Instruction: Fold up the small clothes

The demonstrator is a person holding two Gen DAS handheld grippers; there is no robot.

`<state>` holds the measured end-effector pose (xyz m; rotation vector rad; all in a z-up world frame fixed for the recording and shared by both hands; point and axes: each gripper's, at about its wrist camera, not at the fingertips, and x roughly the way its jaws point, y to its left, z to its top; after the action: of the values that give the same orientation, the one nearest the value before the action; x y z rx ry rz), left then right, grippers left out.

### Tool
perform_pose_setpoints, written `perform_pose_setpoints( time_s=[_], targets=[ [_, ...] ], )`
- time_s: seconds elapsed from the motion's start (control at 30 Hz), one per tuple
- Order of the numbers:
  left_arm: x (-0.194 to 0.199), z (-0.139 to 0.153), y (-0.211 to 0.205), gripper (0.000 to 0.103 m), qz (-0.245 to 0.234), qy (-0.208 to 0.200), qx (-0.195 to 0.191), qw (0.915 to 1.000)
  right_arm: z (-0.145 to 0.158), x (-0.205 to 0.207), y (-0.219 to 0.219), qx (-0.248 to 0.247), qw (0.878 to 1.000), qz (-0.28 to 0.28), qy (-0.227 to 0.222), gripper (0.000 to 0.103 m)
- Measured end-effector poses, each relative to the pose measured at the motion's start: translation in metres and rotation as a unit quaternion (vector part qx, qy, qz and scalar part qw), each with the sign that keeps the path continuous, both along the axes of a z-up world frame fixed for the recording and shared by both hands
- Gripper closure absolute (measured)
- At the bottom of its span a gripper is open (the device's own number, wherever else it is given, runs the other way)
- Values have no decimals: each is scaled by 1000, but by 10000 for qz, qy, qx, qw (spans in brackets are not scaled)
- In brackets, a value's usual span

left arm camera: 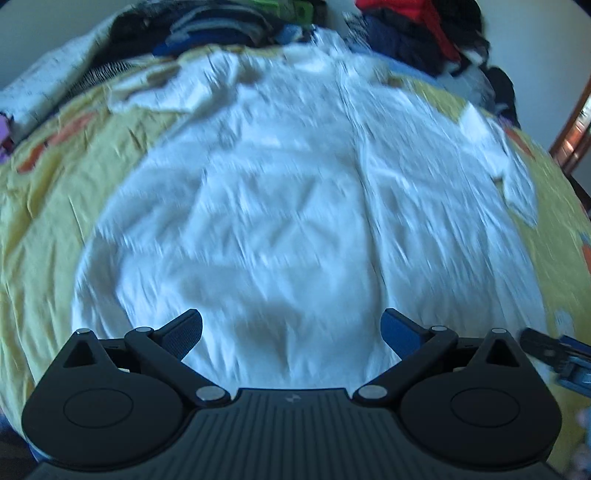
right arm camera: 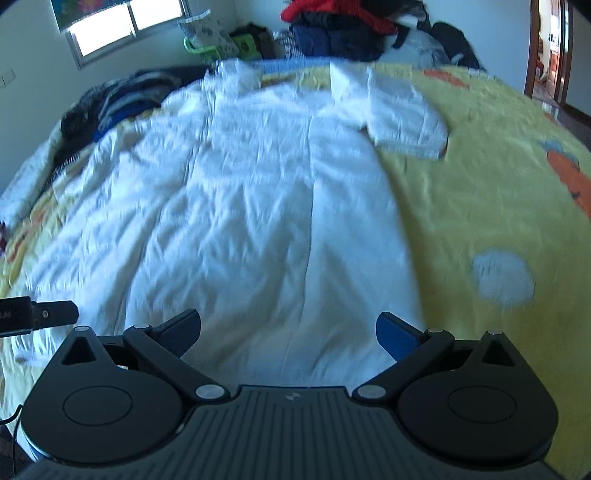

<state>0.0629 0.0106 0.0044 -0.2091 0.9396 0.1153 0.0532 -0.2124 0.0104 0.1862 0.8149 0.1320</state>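
Note:
A white short-sleeved shirt (left arm camera: 288, 192) lies spread flat on a yellow bedspread (left arm camera: 44, 206), collar at the far end, hem toward me. It also shows in the right wrist view (right arm camera: 236, 206), with its right sleeve (right arm camera: 402, 114) lying out on the yellow cover (right arm camera: 480, 177). My left gripper (left arm camera: 291, 336) is open and empty above the shirt's hem. My right gripper (right arm camera: 288, 336) is open and empty over the hem near the shirt's right edge. Each gripper shows at the other view's edge: the right one (left arm camera: 554, 350) and the left one (right arm camera: 37, 315). Both views are motion-blurred.
Piles of dark, red and striped clothes (left arm camera: 424, 33) lie along the far side of the bed, also seen in the right wrist view (right arm camera: 343, 29). A window (right arm camera: 110, 26) is at the far left and a wooden door frame (right arm camera: 532, 48) at the right.

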Motion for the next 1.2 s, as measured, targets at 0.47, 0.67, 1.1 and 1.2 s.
perform_pose_setpoints(
  time_s=[0.47, 0.67, 1.1, 1.2],
  targets=[
    [70, -20, 26, 0, 95, -188, 194, 9996, 18, 97, -17, 365, 9988, 248, -232, 0],
    [101, -33, 56, 0, 516, -592, -151, 9968, 43, 201, -35, 1927, 9790, 463, -484, 0],
    [134, -81, 57, 0, 836, -1226, 450, 9879, 29, 527, -8, 3262, 9453, 16, 84, 1],
    [131, -82, 63, 0, 866, -1355, 276, 9866, 5, 579, 1, 3377, 9405, -42, 360, 4]
  ],
)
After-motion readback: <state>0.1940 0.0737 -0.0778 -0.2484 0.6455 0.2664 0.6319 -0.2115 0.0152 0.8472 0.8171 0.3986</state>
